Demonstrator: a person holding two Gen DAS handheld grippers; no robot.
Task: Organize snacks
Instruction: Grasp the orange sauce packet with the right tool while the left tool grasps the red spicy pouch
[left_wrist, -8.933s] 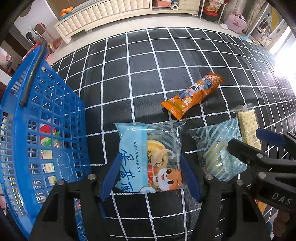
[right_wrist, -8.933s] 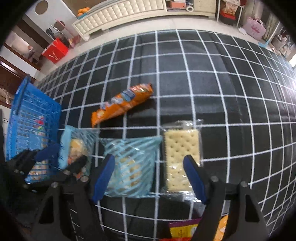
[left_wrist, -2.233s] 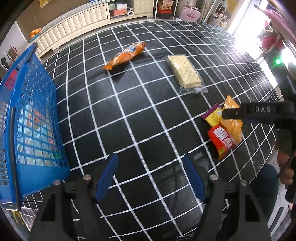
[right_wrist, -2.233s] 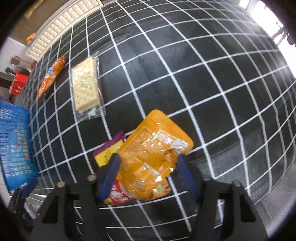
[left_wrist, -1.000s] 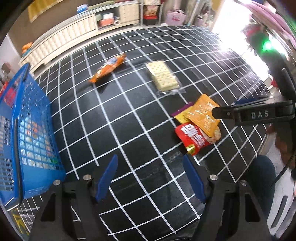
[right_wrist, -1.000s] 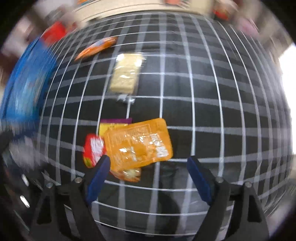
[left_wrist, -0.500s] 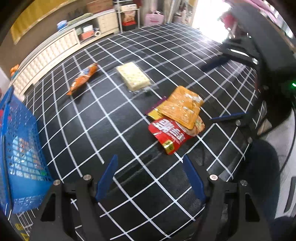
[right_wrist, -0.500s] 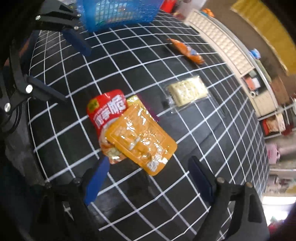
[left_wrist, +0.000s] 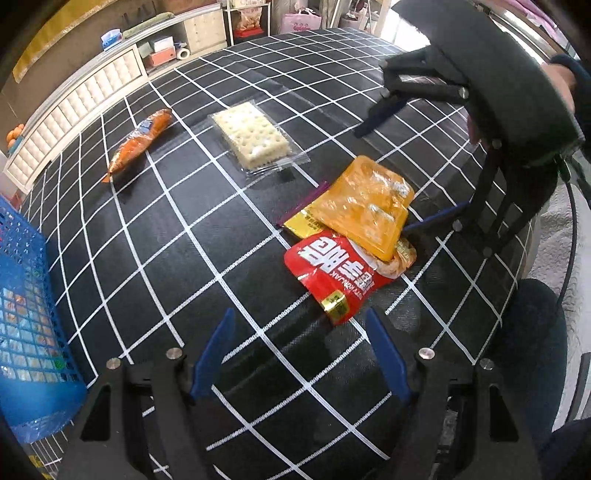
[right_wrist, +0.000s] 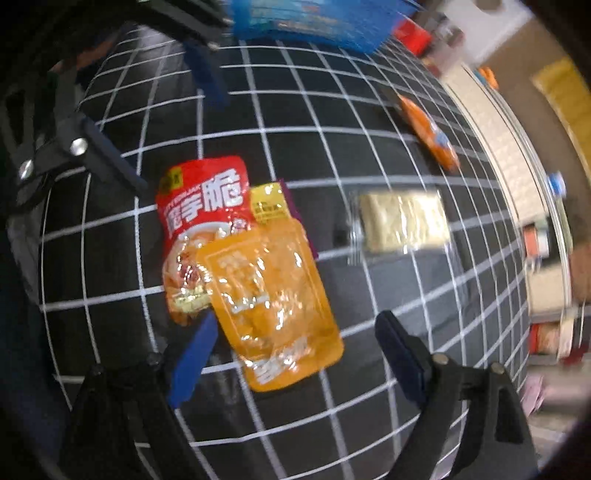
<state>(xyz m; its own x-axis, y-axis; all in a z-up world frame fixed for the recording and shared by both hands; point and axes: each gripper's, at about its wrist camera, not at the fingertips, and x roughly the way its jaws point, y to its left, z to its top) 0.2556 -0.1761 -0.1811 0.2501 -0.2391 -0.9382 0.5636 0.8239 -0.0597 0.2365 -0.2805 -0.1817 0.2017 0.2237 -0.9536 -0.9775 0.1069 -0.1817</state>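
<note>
Grid-cloth tabletop: both blue-striped packets gone into blue basket; right gripper, jaws spread, had swung over orange pouch; left gripper spread, empty

Basket: table's left edge.
Cracker pack: far middle.
Pouch: atop noodle packet, near right edge.

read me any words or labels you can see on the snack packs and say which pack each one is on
Red pouch: large white Chinese characters; the last reads "脆", the others I cannot make out. Small Latin print along its edge is too small to read.
Yellow packet: small print, too blurred.
Orange pouch: pale print lost in glare.
Orange wrapper: blue logo, unreadable.
Cracker pack: no text visible.
</note>
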